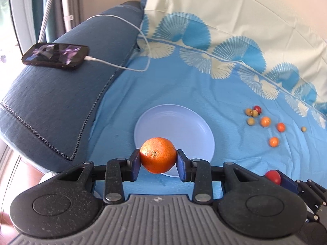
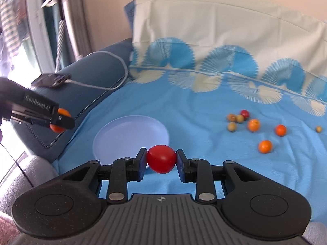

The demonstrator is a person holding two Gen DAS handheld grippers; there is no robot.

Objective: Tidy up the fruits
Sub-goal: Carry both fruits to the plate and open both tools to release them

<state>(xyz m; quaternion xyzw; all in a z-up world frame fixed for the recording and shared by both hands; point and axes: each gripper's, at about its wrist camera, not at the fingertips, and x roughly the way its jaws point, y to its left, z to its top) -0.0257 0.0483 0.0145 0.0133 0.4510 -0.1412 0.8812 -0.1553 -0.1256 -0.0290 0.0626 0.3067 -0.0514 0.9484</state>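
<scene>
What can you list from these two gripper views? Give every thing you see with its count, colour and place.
Orange: one, orange, held over the plate's near rim.
Red fruit: one, red, held beside the plate.
Plate: one, pale lilac, bare, on the sheet.
Small orange fruits: three, orange, loose on the sheet right of the plate.
Small greenish-brown fruits: four, three clustered, one apart further right.
Small red fruit: one, red, behind the cluster.
Sheet: blue with pale fan print.
Phone: one, black, on the dark blue cushion, white cable plugged in.
Left gripper: black, blue pads.
Right gripper: black, blue pads.
</scene>
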